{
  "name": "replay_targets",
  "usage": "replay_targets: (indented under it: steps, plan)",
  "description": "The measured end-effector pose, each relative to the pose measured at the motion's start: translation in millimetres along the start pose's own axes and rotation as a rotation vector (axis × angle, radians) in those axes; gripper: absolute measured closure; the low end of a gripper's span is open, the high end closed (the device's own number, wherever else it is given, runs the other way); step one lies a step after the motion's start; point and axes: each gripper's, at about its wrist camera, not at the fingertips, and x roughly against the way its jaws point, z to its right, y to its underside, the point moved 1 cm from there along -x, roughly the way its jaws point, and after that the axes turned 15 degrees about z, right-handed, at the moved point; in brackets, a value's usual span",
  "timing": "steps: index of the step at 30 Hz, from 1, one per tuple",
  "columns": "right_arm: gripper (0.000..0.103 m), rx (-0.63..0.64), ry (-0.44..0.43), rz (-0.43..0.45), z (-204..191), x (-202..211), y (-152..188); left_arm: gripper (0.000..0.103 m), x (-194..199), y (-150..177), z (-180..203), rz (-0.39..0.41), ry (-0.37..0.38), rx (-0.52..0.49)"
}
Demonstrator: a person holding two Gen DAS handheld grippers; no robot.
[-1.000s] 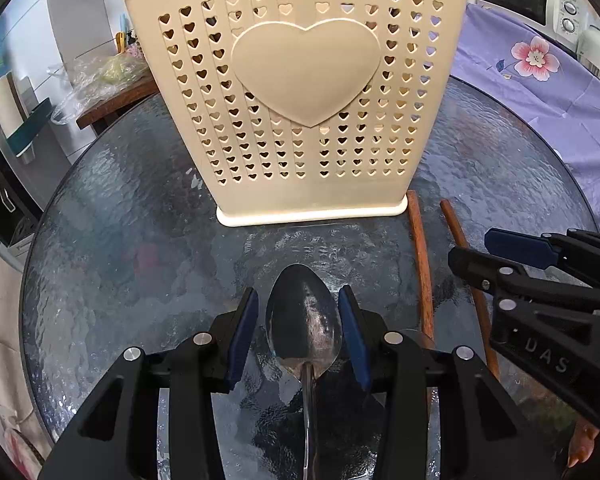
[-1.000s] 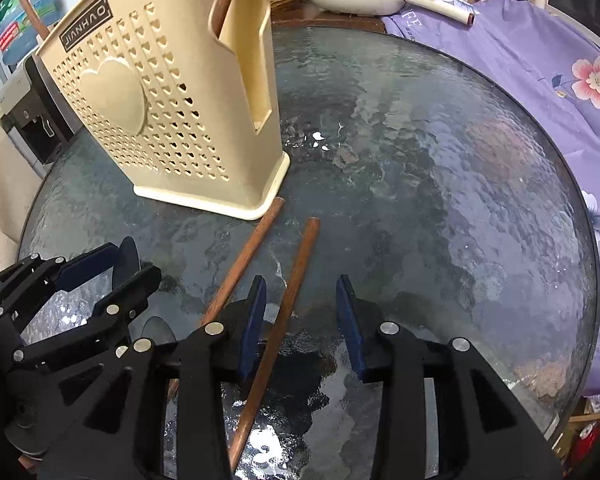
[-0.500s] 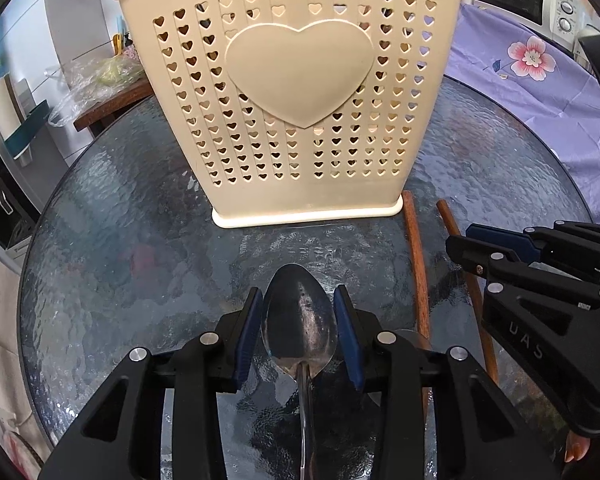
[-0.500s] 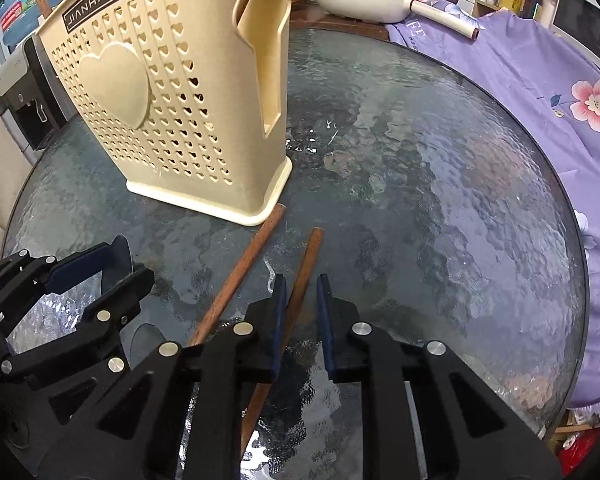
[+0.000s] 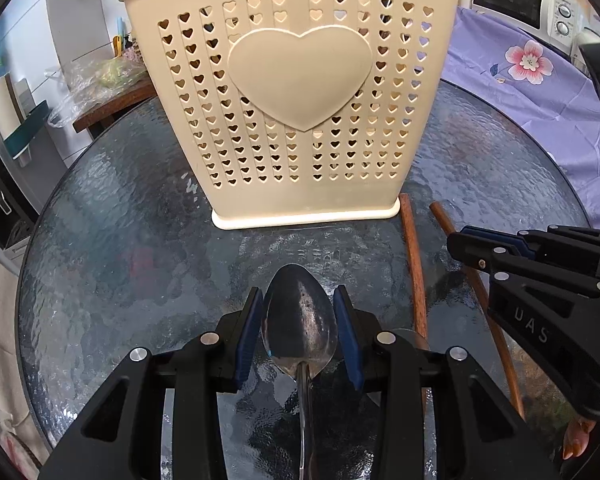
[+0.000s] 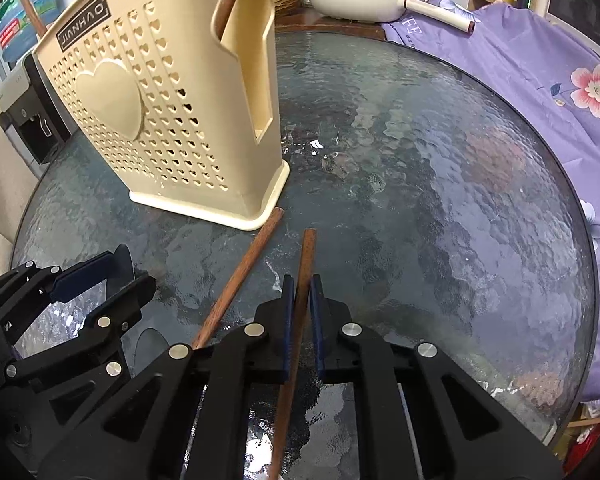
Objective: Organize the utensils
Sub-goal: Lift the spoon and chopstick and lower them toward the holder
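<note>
Since the earlier frame, both pairs of jaws had narrowed. The left gripper (image 5: pixel 299 312) clasped the bowl of the metal spoon (image 5: pixel 299 322), whose handle ran back between the fingers. Ahead stood the cream utensil holder (image 5: pixel 300 120) on the glass table (image 5: pixel 120 240). The right gripper (image 6: pixel 299 312) had just closed onto one wooden chopstick (image 6: pixel 304 268); the other chopstick (image 6: pixel 240 280) lay just left of its jaws.

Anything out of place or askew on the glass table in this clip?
Only mildly: the two chopsticks are splayed apart, not paired. One chopstick lies loose with its tip at the holder base; the right tool grips the other chopstick. Nothing spilled or damaged.
</note>
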Motion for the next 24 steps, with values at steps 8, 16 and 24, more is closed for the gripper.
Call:
replay_targets:
  steps: [8, 16, 24]
  plan:
    - [0.095, -0.093, -0.057, 0.013, 14, 1, -1, 0.068, 7, -4, -11, 0.03, 0.042, 0.04]
    - [0.095, -0.203, -0.14, 0.085, 31, 19, -9, 0.067, 23, -9, -22, 0.078, 0.11, 0.08]
    - [0.095, -0.254, -0.238, 0.182, 38, 58, -19, 0.068, 50, -21, -29, 0.135, 0.147, 0.107]
